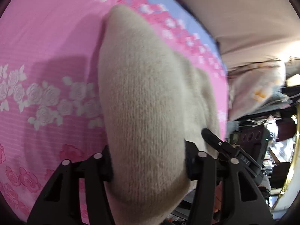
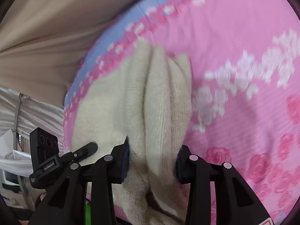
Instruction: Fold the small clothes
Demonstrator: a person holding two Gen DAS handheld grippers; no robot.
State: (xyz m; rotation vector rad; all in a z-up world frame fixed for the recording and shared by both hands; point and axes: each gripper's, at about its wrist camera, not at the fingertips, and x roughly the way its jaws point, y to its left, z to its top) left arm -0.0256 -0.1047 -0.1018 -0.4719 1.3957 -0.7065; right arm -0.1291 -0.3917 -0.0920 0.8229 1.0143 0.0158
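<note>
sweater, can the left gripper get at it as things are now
Yes, it seems so: the left gripper already has the cream sweater bunched between its fingers, nothing between them. The right gripper clamps another fold, above the pink sheet.

sweater (image 1: 142, 101): lower edge cut off | bedsheet (image 2: 243, 43): roses motion-blurred

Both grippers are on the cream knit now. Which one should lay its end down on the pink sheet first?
Probably the left gripper: its stretch of the cream knit hangs flat over the pink sheet, while the right gripper pinches bunched folds.
</note>
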